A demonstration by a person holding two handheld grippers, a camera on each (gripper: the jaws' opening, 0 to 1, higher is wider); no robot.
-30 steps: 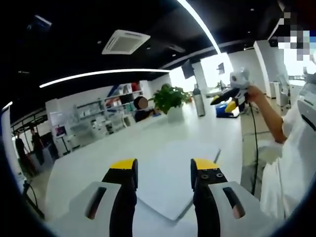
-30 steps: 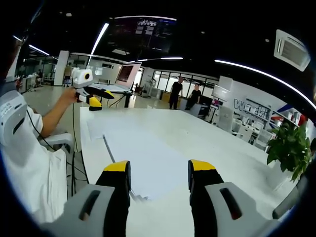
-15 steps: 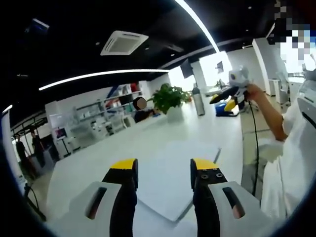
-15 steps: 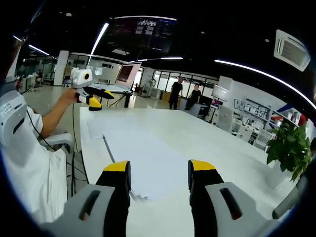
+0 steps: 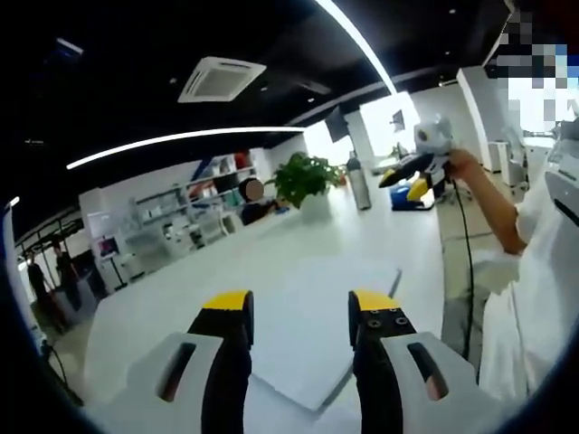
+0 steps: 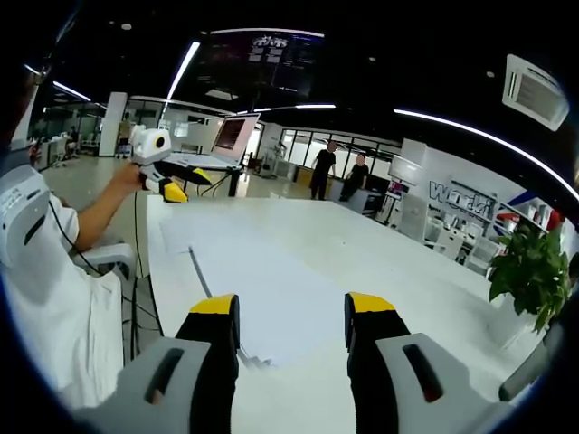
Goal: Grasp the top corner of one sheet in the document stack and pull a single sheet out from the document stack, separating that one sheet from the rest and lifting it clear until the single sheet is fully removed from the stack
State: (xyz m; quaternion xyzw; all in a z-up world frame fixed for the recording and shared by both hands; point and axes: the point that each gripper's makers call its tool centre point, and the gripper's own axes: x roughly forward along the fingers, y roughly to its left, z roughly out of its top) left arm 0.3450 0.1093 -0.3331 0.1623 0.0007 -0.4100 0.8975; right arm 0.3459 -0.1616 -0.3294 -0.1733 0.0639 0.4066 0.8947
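Left gripper view shows the left gripper (image 5: 299,312) up close, its two yellow-tipped jaws wide apart with nothing between them. Just past the tips lies the document stack (image 5: 312,334), flat on the white table (image 5: 181,298). Farther off, a hand (image 5: 463,165) holds the right gripper (image 5: 404,180) up in the air, well above the table. A green plant (image 5: 306,178) stands at the far end.

Right gripper view shows the right gripper (image 6: 291,316) close by, jaws apart and holding nothing. The document stack (image 6: 271,303) lies on the table (image 6: 389,262) just beyond them. Far to the side, a hand (image 6: 127,178) holds up the left gripper (image 6: 185,181). Two people (image 6: 339,172) stand way back.
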